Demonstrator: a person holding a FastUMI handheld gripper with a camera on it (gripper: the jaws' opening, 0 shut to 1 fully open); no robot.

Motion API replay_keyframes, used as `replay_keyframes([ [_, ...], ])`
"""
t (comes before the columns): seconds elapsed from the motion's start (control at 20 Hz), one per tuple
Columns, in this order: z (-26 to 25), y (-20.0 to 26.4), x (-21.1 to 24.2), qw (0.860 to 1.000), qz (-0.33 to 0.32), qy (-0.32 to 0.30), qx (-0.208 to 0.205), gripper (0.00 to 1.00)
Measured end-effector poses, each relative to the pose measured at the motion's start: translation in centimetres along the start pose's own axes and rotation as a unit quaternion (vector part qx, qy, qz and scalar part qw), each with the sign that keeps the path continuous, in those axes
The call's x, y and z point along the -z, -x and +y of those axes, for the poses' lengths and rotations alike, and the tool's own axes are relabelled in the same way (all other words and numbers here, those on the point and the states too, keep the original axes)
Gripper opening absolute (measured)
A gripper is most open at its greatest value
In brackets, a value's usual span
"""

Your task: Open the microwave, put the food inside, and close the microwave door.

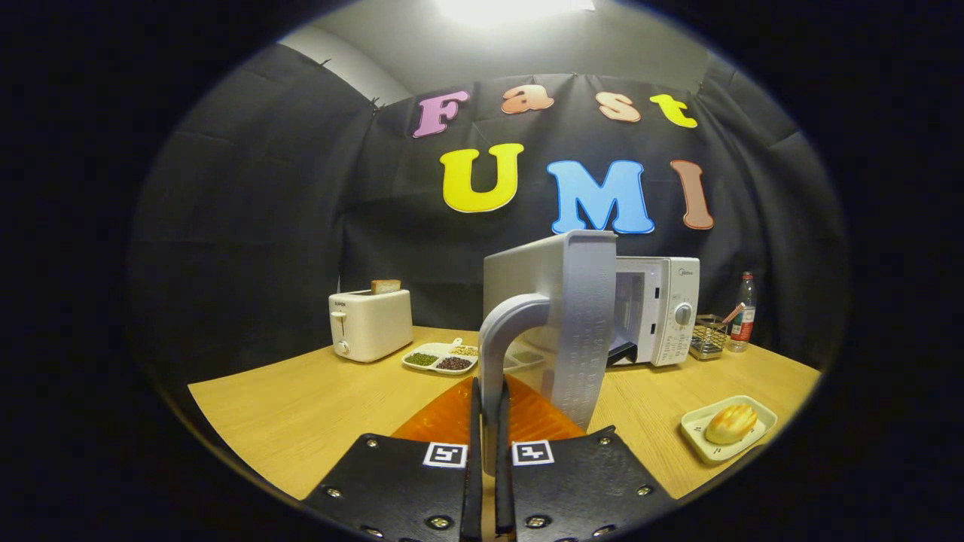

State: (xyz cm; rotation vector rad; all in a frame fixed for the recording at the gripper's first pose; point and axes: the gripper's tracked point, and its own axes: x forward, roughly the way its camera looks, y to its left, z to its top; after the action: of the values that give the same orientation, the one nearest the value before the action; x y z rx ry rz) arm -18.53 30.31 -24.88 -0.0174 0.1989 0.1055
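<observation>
A: Wooden worktop [301,406], toaster [370,325] far left. What are the tongs [489,410] doing?
B: Clenched on the door handle [503,339] of the microwave [663,309]; the door's swung open.
A: And the food [730,423]?
B: On its tray [762,412], near right, not yet loaded.

We count one microwave [654,310], its one door [561,324] swung open, with one handle [503,339]. One toaster [370,324] holds one slice of toast [385,286]. We count two trays: one divided tray [440,357] of beans and one tray [727,429] with one bun [730,423]. One bottle [743,310], one wire basket [708,336], one table [301,406], one gripper [488,459].
</observation>
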Motion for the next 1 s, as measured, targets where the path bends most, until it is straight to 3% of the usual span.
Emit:
replay_keyframes([
  [0.2, 3.8, -0.4, 0.0, 0.998, -0.017, -0.007, 0.052, 0.12],
  [0.35, 5.5, -0.5, -0.1, 0.997, -0.026, -0.004, 0.070, 0.20],
  [0.5, 5.8, -0.5, 0.0, 0.997, -0.026, -0.005, 0.070, 0.20],
  [0.6, 5.8, -0.6, 0.1, 0.998, -0.019, 0.000, 0.058, 0.34],
  [0.65, 5.4, -0.5, 0.2, 0.999, -0.013, -0.003, 0.051, 0.49],
  [0.85, 4.7, 0.5, 0.4, 1.000, 0.021, -0.001, 0.008, 0.74],
  [0.95, 4.3, 1.1, 0.2, 0.999, 0.032, -0.004, -0.011, 0.92],
  [1.0, 4.1, 2.0, -0.2, 0.999, 0.029, -0.014, -0.021, 0.95],
])
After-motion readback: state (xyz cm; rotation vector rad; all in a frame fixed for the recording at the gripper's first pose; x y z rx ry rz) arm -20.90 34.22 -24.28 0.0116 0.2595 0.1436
